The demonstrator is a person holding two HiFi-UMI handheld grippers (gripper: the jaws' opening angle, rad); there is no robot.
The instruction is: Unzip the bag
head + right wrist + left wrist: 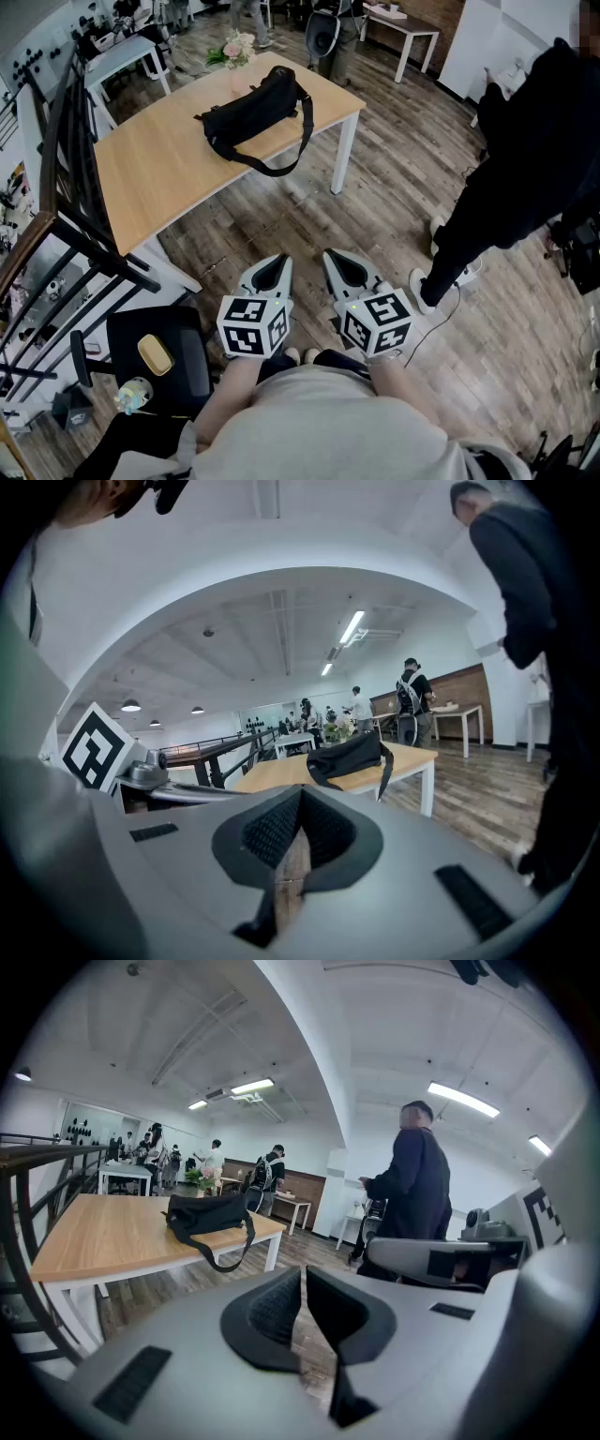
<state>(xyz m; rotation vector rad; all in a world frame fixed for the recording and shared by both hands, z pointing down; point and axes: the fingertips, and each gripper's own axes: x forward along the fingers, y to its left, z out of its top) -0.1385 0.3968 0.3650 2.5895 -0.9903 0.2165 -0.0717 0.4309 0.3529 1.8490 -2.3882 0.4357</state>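
Looking down from my head, I hold two grey tools side by side, low in front of my body, over a wooden plank floor [281,225]. Each carries a cube with black and white square markers at its back.

My left tool [279,259] has its jaws almost together: a narrow slit shows between the dark ribbed pads [272,1307], and only floor is visible through it. My right tool [331,255] is closed, with its pad tips meeting and nothing between them. Both tools are empty and point slightly downward towards the bench.

The black bag [253,111] lies on the far part of a light wooden bench [159,169] with white legs, well ahead of both tools and touched by neither. Its shoulder strap [281,161] loops towards the near edge of the bench. The bag's zip is too small to make out.

A small bunch of pale flowers [234,49] stands on the bench just behind the bag. At the right, a person in dark clothing [525,159] stands on the floor. At the lower left sits a black chair [178,352] beside a dark railing [66,187].
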